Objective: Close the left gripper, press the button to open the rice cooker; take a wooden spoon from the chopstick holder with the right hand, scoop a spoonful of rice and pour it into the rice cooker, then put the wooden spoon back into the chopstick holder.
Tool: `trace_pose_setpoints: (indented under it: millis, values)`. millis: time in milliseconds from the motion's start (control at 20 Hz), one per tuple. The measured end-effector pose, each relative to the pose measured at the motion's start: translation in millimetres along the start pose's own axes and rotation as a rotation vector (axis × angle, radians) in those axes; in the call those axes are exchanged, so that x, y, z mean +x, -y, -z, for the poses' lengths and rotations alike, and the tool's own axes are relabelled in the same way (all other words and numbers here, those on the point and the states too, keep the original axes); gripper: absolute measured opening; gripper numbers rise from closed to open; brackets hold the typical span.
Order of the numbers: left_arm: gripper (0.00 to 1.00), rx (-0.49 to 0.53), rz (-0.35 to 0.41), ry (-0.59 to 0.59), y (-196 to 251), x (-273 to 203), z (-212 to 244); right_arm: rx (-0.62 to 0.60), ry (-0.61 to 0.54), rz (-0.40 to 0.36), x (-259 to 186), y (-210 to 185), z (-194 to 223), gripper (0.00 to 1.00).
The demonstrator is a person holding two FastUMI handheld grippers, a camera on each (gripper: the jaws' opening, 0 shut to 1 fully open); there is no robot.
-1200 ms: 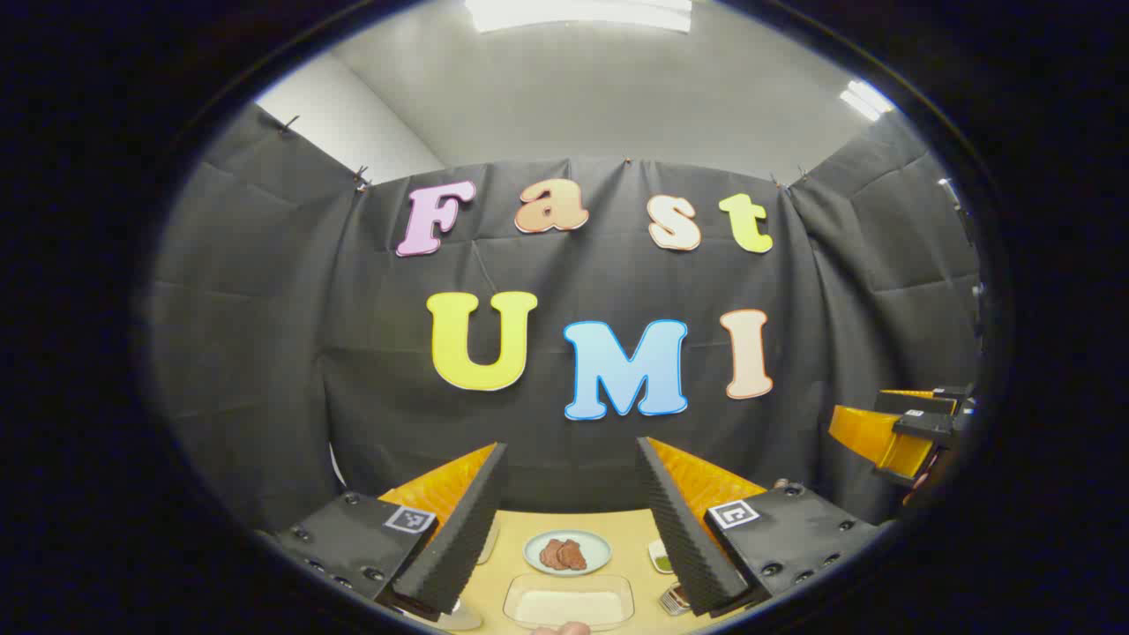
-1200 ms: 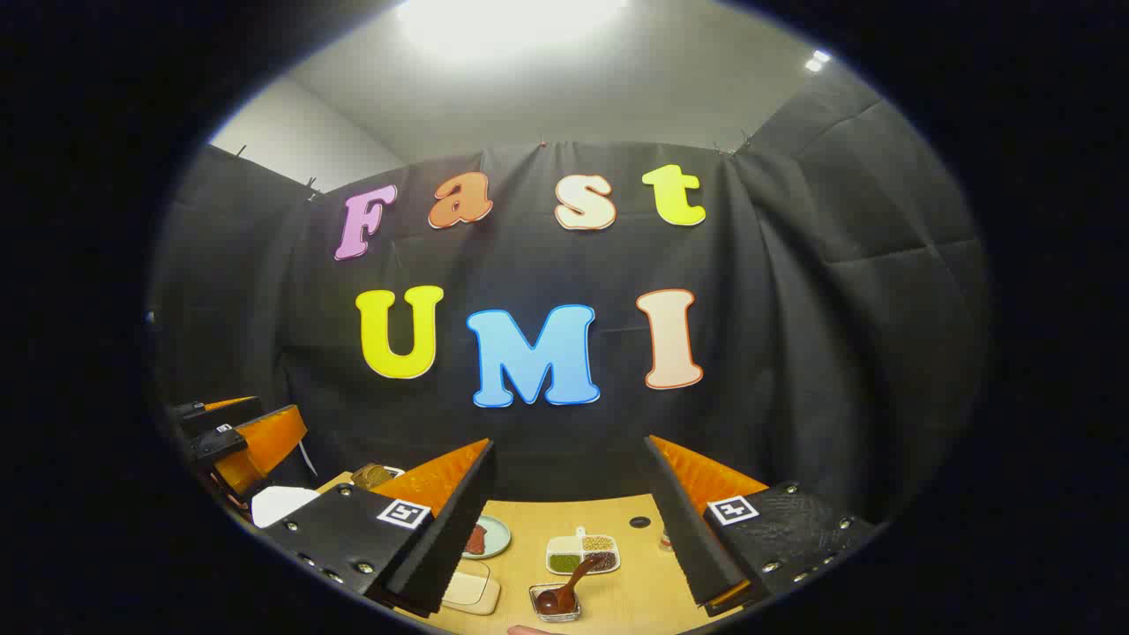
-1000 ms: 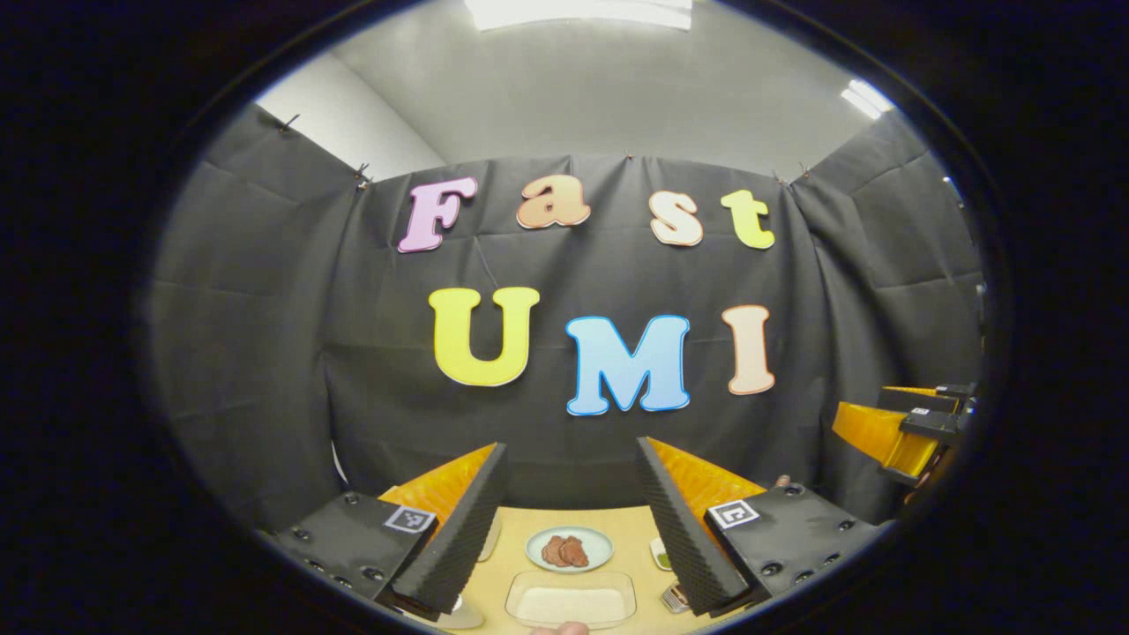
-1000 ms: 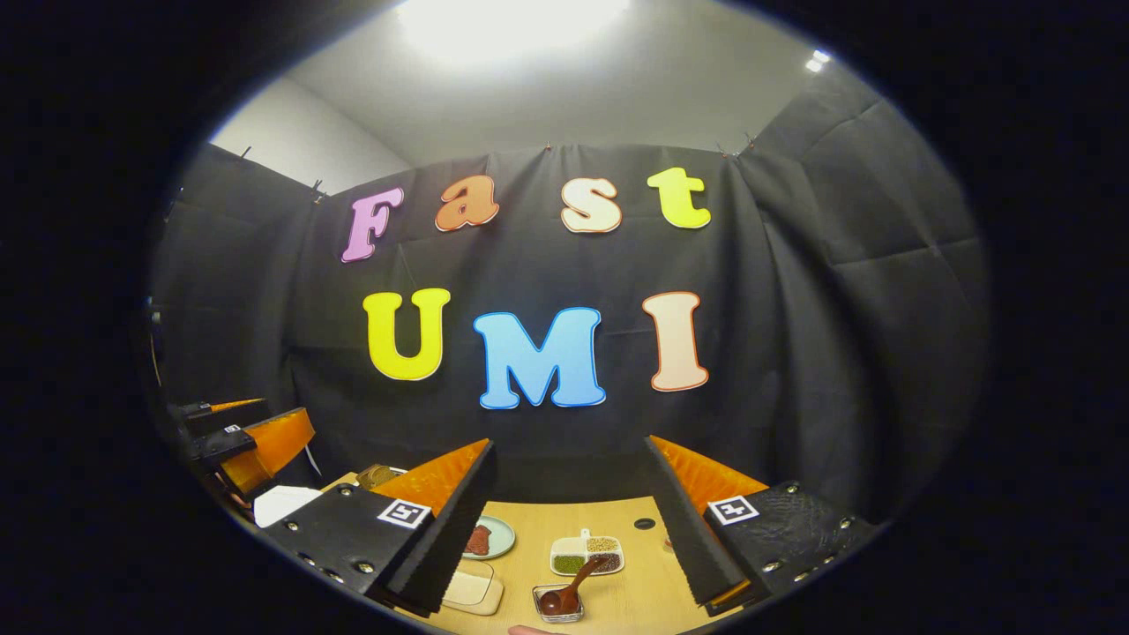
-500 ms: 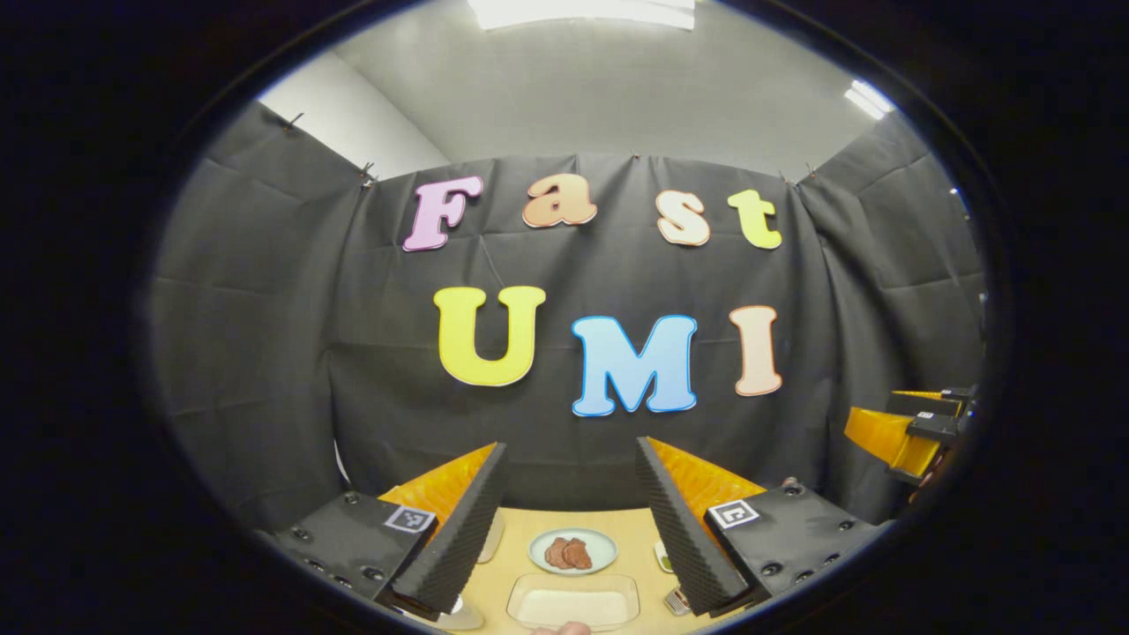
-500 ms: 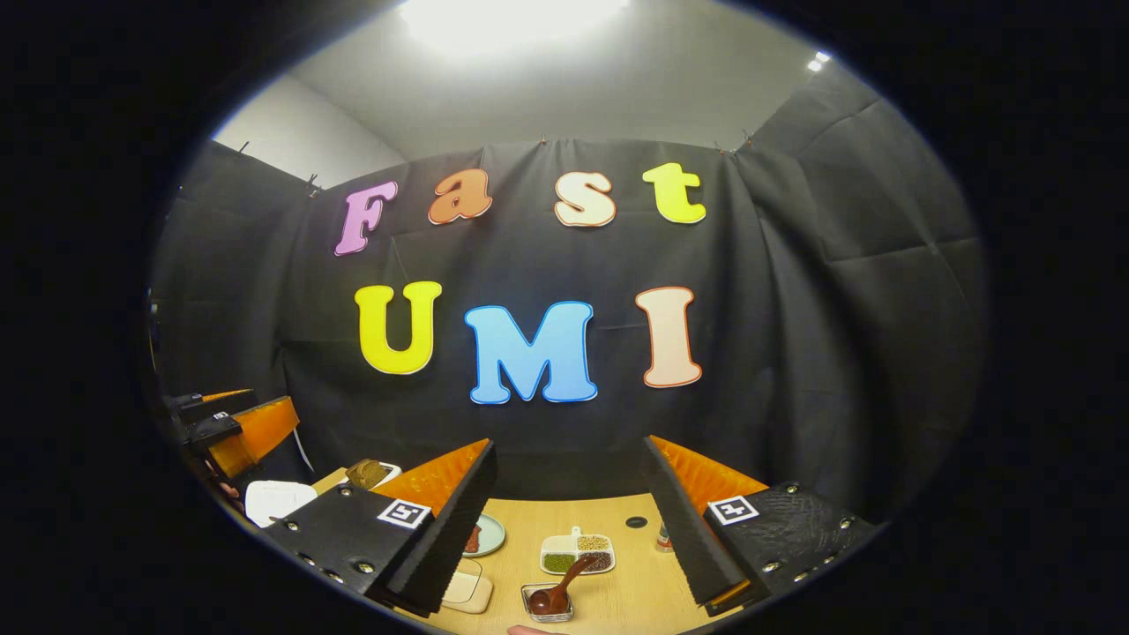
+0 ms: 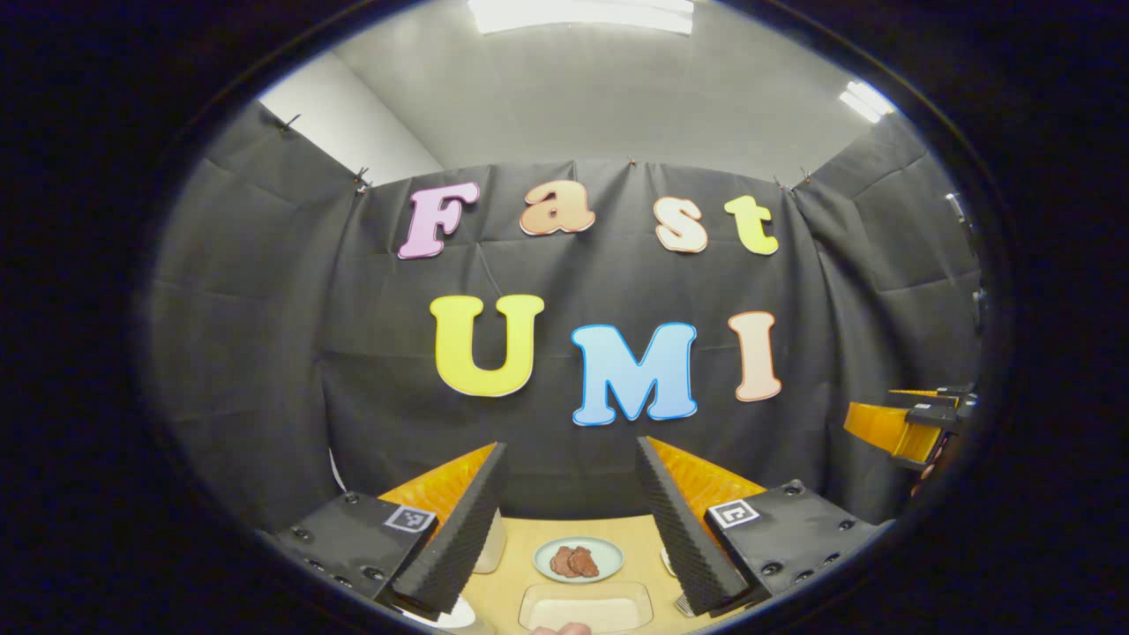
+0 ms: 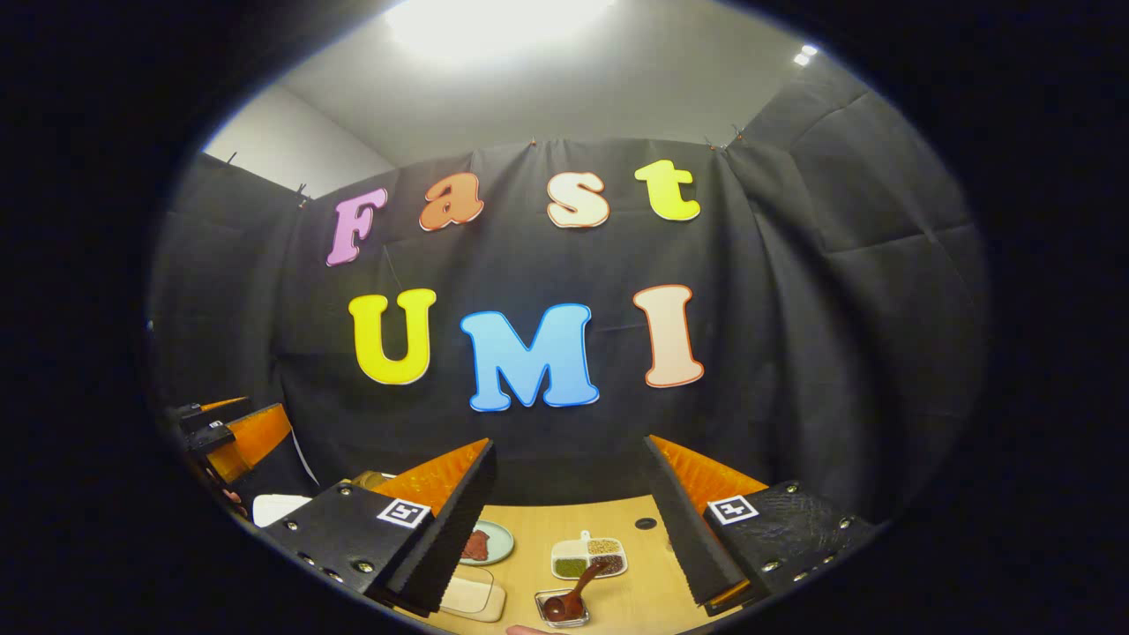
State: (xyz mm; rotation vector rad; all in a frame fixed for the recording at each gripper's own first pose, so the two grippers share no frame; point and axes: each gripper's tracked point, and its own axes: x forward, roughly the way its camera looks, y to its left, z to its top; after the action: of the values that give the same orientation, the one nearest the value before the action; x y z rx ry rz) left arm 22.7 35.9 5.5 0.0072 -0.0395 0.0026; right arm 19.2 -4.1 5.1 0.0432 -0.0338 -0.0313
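Both tongs, L [image 7: 571, 454] & R [image 8: 570, 450], tipped slightly down, still wide apart.

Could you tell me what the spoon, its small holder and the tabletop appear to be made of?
The spoon looks like dark, smooth wood, brown with a slight sheen. Its holder seems to be clear glass or plastic, since the spoon's bowl shows through its walls. The tabletop looks like pale wood or a wood-look laminate with a matte finish; which one is unclear.
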Motion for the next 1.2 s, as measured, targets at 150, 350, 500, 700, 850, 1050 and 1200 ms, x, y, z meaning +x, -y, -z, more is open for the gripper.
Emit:
trace_pose_setpoints:
  millis: [150,350,500,700,850,1050,1200]
  values:
    - [0.91,-0.025,0.001,-0.001,-14,2,7,0.008,0.007,0.021,5,-2,3,0.98]
    - [1.00,-0.016,-0.016,-0.017,-36,4,20,0.003,0.006,0.010,8,-9,4,0.99]
    - [0.93,-0.049,-0.041,-0.042,-53,2,35,-0.006,0.005,-0.015,8,-15,7,0.99]
    - [0.56,-0.068,-0.105,-0.073,-86,-3,51,-0.019,-0.010,-0.037,10,-18,13,0.99]
    - [0.08,-0.091,-0.138,-0.124,-110,-9,76,-0.029,-0.016,-0.054,10,-19,15,0.99]
    - [0.07,-0.081,-0.198,-0.222,-154,-25,116,-0.037,-0.034,-0.073,9,-23,23,0.99]
    - [0.07,-0.207,-0.205,-0.351,-178,-34,169,-0.035,-0.050,-0.086,6,-26,29,0.99]
